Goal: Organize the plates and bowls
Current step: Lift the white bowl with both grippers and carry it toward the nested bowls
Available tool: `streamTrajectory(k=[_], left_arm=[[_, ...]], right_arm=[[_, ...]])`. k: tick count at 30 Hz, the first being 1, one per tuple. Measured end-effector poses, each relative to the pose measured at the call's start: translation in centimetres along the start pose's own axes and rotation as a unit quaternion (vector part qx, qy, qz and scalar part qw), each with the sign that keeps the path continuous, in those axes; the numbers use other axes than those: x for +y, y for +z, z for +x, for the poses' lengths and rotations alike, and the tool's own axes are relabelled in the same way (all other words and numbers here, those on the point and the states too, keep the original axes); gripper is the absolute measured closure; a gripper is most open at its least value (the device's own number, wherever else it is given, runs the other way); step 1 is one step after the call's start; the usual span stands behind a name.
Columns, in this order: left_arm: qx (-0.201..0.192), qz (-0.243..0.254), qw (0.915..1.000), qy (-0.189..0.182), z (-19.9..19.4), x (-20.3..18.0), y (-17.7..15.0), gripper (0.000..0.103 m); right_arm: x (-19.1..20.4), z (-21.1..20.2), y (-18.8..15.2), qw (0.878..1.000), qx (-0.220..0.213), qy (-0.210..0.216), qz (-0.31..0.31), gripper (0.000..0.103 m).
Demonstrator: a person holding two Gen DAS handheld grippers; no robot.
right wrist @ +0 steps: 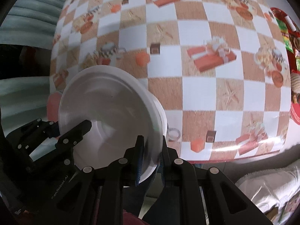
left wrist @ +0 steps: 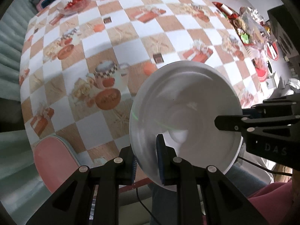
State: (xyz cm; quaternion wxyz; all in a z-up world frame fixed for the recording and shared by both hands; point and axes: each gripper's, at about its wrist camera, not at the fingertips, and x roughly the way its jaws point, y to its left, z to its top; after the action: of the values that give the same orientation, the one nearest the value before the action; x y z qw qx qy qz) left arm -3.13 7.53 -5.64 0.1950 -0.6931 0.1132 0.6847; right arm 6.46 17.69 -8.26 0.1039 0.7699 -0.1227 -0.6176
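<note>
A white bowl (left wrist: 185,116) is held tilted above the near edge of the checkered table (left wrist: 105,43). My left gripper (left wrist: 148,157) is shut on its lower rim. My right gripper (left wrist: 227,119) comes in from the right and grips the opposite rim. In the right wrist view the same white bowl (right wrist: 110,116) fills the lower left, my right gripper (right wrist: 151,161) is shut on its rim, and the left gripper (right wrist: 71,133) holds its far side.
A glass bowl with red items (left wrist: 76,1) stands at the far left of the table. A red tray with snacks and wrappers (left wrist: 249,28) lies at the far right. A pink chair seat (left wrist: 54,161) sits at the near left.
</note>
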Motion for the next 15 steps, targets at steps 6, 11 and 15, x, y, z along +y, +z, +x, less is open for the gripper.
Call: streamTrajectory(k=[6, 11, 15], left_arm=[[0.024, -0.010, 0.9996, -0.010, 1.4, 0.0, -0.7, 0.083], [0.035, -0.018, 0.9991, -0.014, 2.0, 0.3, -1.0, 0.083], [0.037, -0.019, 0.9991, -0.010, 2.3, 0.4, -1.1, 0.080]], right_arm=[[-0.5, 1.6, -0.6, 1.000, 0.016, -0.003, 0.010, 0.086], [-0.6, 2.3, -0.7, 1.000, 0.016, -0.006, 0.007, 0.086], [-0.5, 2.8, -0.6, 1.000, 0.022, -0.004, 0.006, 0.086]])
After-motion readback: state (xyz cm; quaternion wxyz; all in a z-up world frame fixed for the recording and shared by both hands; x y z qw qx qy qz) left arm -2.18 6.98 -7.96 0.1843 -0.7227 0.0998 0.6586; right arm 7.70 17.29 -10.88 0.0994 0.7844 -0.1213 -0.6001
